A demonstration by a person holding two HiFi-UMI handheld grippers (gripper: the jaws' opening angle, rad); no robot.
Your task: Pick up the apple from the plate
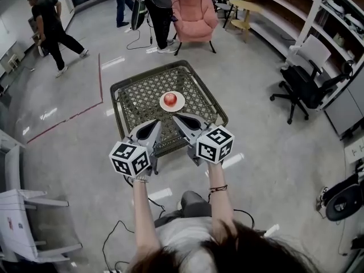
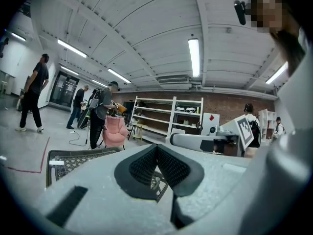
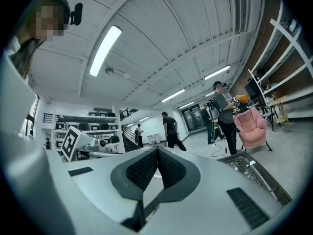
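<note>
Apple (image 1: 170,99): red, on a white plate (image 1: 181,106), touching nothing else. Plate about the middle of the low mesh counter (image 1: 136,95), clear of all four edges.

Left claw (image 1: 154,122): fully closed, ribbed pads pressed tip to tip in its own view (image 2: 157,148), nothing between them. Over the counter's near edge, left of the plate and short of it. No contact with plate or apple.

Right claw (image 1: 177,118): likewise closed, pads meeting at the tip (image 3: 157,151), empty. Also at the near edge, tip just beside the plate's near rim, apart from it. Height above the mesh not readable.

Both claws held side by side, pointing toward the far edge, marker cubes (image 1: 129,158) (image 1: 215,144) toward the person holding them.

Surroundings: pink armchair (image 1: 194,13) beyond the counter's far edge; black office chair (image 1: 304,84) well off to the right, by the shelving; red tape line (image 1: 100,78) on the floor to the left; a person in dark clothes (image 1: 54,30) walking at far left.
</note>
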